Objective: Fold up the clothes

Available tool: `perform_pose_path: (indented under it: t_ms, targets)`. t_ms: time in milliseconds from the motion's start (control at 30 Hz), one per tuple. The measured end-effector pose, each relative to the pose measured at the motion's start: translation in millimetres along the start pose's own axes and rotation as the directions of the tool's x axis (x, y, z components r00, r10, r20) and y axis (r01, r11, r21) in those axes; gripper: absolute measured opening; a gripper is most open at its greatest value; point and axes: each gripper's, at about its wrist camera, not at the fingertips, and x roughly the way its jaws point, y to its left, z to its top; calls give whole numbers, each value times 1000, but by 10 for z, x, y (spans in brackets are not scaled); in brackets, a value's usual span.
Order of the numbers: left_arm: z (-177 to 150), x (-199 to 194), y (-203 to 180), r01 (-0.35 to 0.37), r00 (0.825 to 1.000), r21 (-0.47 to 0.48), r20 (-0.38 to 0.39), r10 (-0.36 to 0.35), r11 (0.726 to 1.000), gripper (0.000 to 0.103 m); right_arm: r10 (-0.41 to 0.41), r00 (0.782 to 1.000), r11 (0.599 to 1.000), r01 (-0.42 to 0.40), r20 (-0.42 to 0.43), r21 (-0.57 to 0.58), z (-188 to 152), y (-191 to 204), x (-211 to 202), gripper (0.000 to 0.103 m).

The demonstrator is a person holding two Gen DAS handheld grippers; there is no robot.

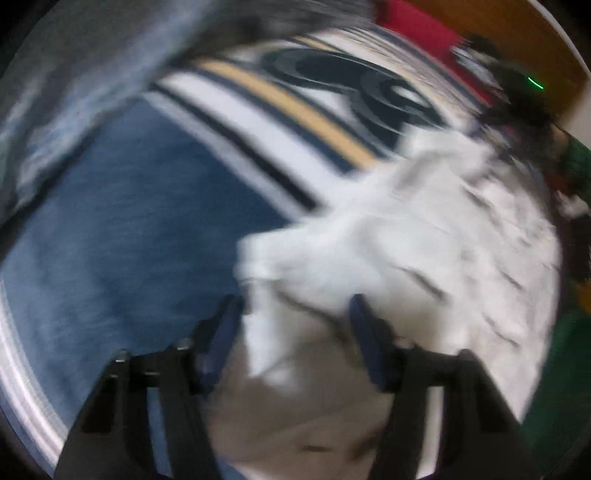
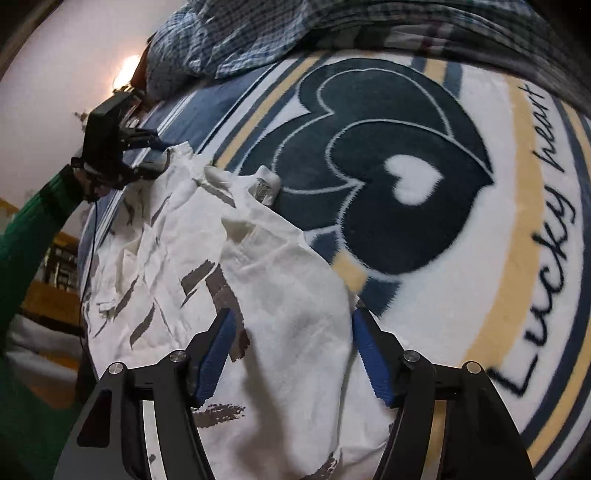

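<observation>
A white garment [image 2: 207, 258] with grey brush-stroke marks lies crumpled on a blanket. My right gripper [image 2: 291, 317] is open, its blue pads on either side of the garment's near edge. My left gripper [image 1: 295, 306] is open over the garment's other end [image 1: 406, 251]; this view is blurred by motion. In the right wrist view the left gripper [image 2: 162, 155] sits at the garment's far corner, held by an arm in a green sleeve [image 2: 33, 221].
The blanket [image 2: 424, 166] is blue, white and tan with a dark heart design and the words "Lucky heart". A blue checked cloth [image 2: 258, 33] lies bunched at the far edge. The right gripper's body [image 1: 517, 92] and something red [image 1: 413, 22] show in the left wrist view.
</observation>
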Motion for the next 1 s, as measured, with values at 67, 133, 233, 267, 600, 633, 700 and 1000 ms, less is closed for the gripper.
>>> perform_pose_path:
  t_ms: [67,133,233,267,600,633,700,1000]
  targets:
    - [-3,34,-58,-28,1000,33,-3,28,999,39,6,1000,1000,-6,-4,-9,21,-27,-9,50]
    - [22,21,41,-23,1000,-23,8,23,999,18,14,1000,1000,-14,-20,-16,47,-45,-1,19]
    - [20,-53,114,-14,1000,-72,23,16,997,8,-25,998,995,19,-64,-103,71,110,33,8]
    - [14,-74,92,-22,1000,-70,18,24,997,7,-40,997,991,31,-71,-129,81,162,30,7]
    - [-462,-1097,-814,-101,985,46,146,93,994,6,-141,987,903,158,71,-399,-507,1333,-713,5]
    - [-644,-1147,-1025,-112,986,77,131,101,991,7,-161,984,887,180,79,-425,-701,1492,-722,5]
    - [-1024,-1046,-1389,-115,991,109,75,108,987,7,-204,976,866,219,83,-450,-1057,1707,-660,6]
    - [-2276,-638,-2105,-177,983,-105,27,180,979,23,-358,933,884,326,-38,-336,-2439,2027,-115,17]
